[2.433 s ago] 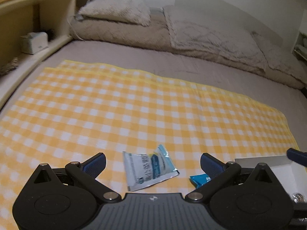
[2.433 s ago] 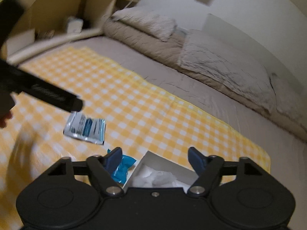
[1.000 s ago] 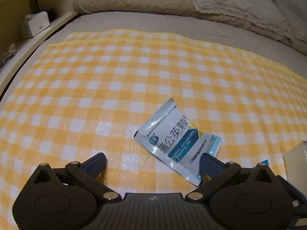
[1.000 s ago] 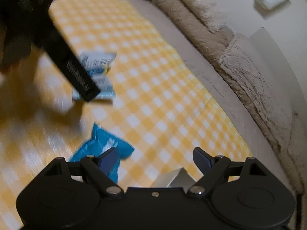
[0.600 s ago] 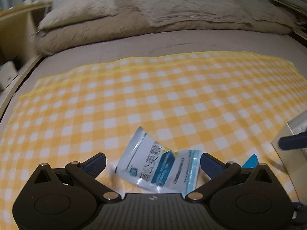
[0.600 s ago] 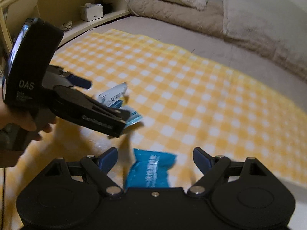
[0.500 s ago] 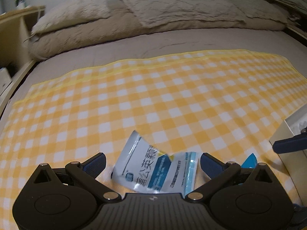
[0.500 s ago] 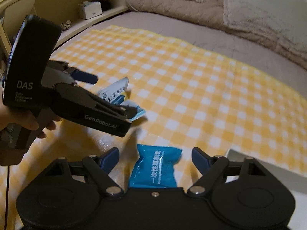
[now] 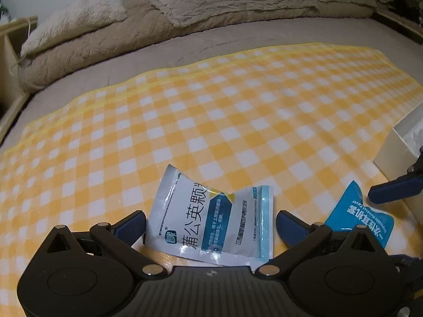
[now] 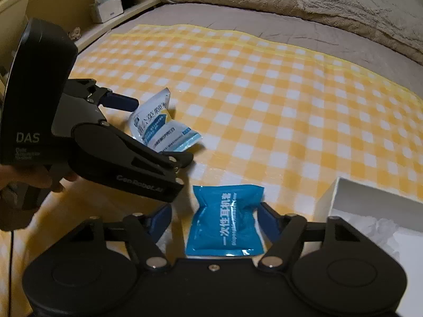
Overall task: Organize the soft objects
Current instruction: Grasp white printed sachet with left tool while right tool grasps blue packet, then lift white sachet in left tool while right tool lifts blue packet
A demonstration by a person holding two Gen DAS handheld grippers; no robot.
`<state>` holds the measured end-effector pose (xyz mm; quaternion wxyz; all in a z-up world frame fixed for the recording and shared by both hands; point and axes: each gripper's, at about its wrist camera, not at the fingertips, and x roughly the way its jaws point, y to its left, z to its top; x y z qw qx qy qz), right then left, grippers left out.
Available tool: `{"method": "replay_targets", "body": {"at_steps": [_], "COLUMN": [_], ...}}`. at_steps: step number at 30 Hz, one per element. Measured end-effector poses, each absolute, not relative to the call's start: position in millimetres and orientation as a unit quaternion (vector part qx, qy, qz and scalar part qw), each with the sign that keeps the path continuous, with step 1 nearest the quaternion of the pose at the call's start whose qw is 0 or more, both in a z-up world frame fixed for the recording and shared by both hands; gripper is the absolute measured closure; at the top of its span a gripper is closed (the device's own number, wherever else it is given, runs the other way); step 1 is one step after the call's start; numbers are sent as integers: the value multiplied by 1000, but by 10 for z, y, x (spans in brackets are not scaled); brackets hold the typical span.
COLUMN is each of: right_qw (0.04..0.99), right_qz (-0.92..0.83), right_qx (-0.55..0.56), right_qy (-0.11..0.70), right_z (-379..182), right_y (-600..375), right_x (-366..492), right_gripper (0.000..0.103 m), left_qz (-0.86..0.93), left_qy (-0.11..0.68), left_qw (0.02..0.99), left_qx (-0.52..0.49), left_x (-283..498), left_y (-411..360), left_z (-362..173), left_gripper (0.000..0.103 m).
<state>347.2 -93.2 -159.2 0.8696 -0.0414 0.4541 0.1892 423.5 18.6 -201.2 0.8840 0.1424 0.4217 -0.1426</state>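
Note:
A white and blue sachet lies creased on the yellow checked cloth, between the open fingers of my left gripper; it also shows in the right wrist view. A blue packet lies between the open fingers of my right gripper, its right edge by the right finger. The blue packet also shows at the lower right of the left wrist view. Neither gripper is closed on its item.
A white open box with white stuffing stands at the right, close to the blue packet. Beige pillows and a duvet lie at the head of the bed. A wooden shelf with a small white box runs along the left.
Both grippers have come down and forward over their items. The sachet now sits deeper between the left fingers and the blue packet deeper between the right fingers. The right fingers have narrowed slightly.

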Motion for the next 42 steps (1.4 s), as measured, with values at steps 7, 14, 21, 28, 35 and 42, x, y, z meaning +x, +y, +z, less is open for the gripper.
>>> {"method": "replay_targets", "body": {"at_steps": [7,14,21,28,35,42], "right_qw": [866,868,870,874,879,871], "right_qz": [188,192,199,199,198,186], "right_qx": [-85,-109,-125,-120,-97,-104], "right_qy": [455,445,434,427,422,442], "right_z": [-1612,-1578,-1523,-1418,-1367,-1538], "right_y": [-930,-943,-900,-921,-936,-853], "right_x": [3455,3434,3368,3306,3291,3380], "right_gripper": [49,64,73,84,76,50], "left_qz": [-140,-127,-113,-96,-87,-85], "left_qy": [433,436,448,443,441,447], "left_qw": [882,884,883,890,892,890], "left_qx": [123,106,87,52,44,31], "left_x": [4210,4204,4152,3994,3882,3868], "left_y": [221,219,261,373,503,676], "left_z": [-1988,-1918,-1843,-1676,-1568,-1626], "left_gripper": [10,23,24,24,24,24]}}
